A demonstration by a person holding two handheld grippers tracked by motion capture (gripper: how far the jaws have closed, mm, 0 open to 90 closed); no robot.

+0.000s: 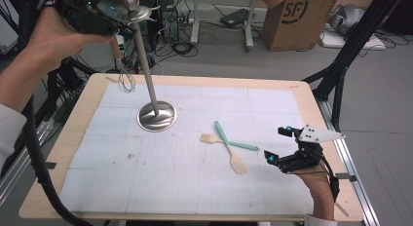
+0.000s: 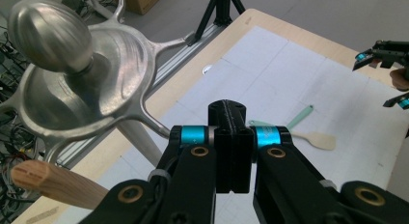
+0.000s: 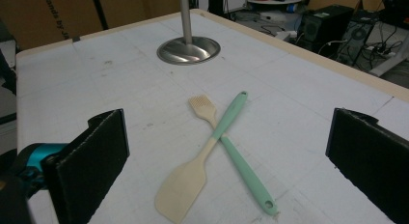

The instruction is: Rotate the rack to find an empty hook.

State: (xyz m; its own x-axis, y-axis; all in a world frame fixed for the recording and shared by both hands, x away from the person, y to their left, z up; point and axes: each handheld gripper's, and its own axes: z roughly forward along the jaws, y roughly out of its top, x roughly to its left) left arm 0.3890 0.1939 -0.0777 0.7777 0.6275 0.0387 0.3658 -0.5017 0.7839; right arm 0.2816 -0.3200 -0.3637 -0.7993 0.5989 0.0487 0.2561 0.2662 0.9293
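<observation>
Up top, wire whisk [image 1: 126, 80], wooden-handled

Whisk [image 1: 125, 76] hangs from metal stand [image 1: 156, 114], left gripper [image 1: 104, 21] beside.

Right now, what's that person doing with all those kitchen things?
A person holds a tool in each hand at a table. The left tool, jaws shut and empty, is up beside the top of the tall silver metal stand, where a wire whisk with a wooden handle hangs. The right tool is open above the crossed mint-green brush and cream spatula lying on the white mat.
</observation>
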